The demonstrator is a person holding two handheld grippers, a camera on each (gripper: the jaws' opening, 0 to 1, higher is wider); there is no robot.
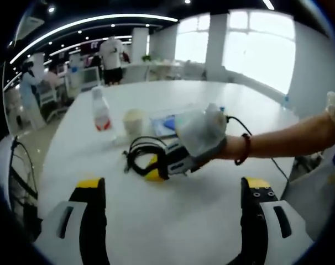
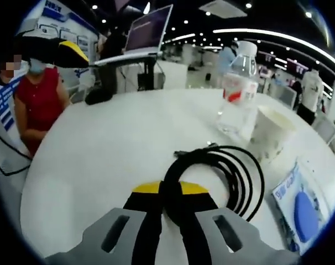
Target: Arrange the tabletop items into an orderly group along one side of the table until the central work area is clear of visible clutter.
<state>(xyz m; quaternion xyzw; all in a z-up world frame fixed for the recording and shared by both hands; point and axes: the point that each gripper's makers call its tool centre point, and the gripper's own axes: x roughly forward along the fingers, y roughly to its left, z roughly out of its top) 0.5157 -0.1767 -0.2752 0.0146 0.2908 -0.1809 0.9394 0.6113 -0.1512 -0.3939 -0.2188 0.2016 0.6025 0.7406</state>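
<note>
Your right tongs (image 2: 170, 193) were clamped on the black cable coil (image 2: 223, 176) beside the paper cup (image 2: 270, 132); left tongs (image 1: 173, 190) apart, holding nothing.

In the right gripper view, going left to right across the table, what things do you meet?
Coiled black cable held in the right gripper → clear water bottle → paper cup → blue-and-white packet at the table's right edge.
</note>
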